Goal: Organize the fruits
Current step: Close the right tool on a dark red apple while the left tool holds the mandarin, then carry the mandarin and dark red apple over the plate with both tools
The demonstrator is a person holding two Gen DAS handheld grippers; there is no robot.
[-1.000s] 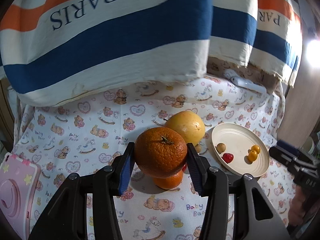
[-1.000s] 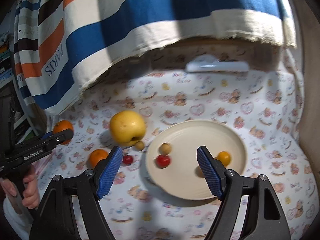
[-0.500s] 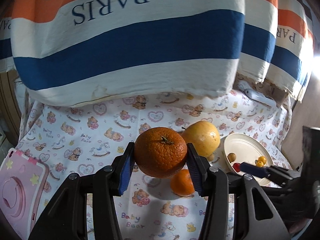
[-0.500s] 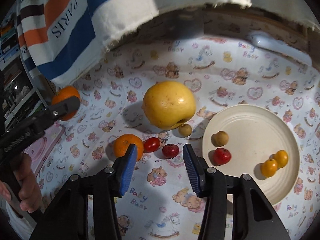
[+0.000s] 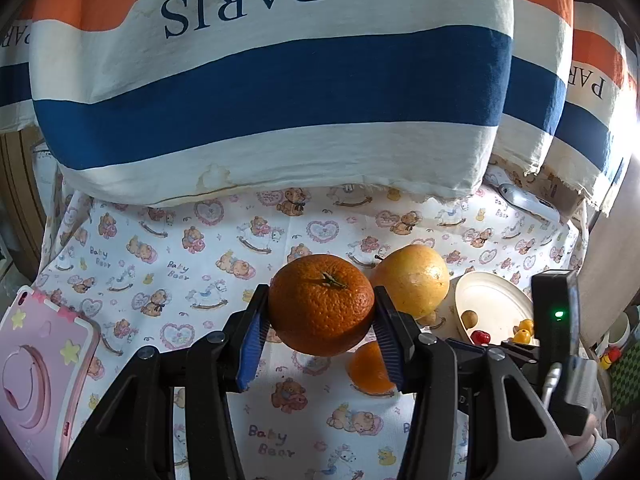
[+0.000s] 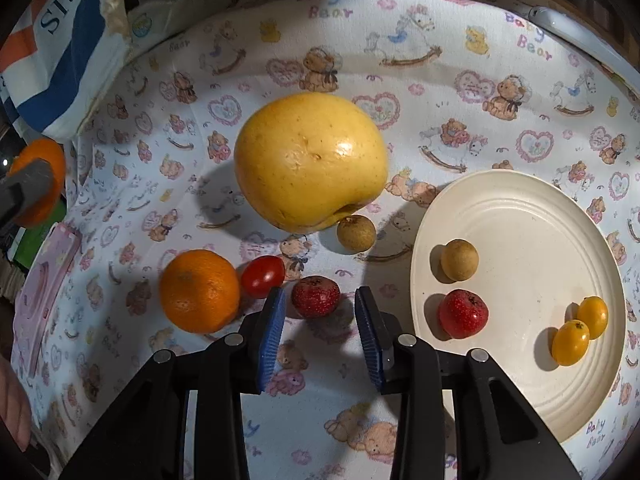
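My left gripper [image 5: 320,304] is shut on a large orange [image 5: 322,308], held above the bear-print cloth. The right gripper [image 6: 319,300] hangs low over the cloth, its jaws closing around a red speckled fruit [image 6: 316,296]; the pads stand a little apart from it. To its left lie a cherry tomato [image 6: 263,276] and a small orange [image 6: 200,290]. Behind sit a big yellow citrus [image 6: 310,160] and a brown longan [image 6: 355,233]. The cream plate [image 6: 520,192] on the right holds a longan, a red fruit [image 6: 463,313] and two yellow tomatoes [image 6: 580,328].
A striped PARIS cushion [image 5: 280,80] overhangs the back of the cloth. A pink tablet case [image 5: 40,372] lies at the left edge. A white remote [image 6: 568,28] rests at the back right. A person's hand [image 6: 12,400] shows at the lower left.
The right gripper has come down and leftward from over the plate to the red speckled fruit, and its jaws have narrowed. The left gripper still holds the orange, drifted a little left.
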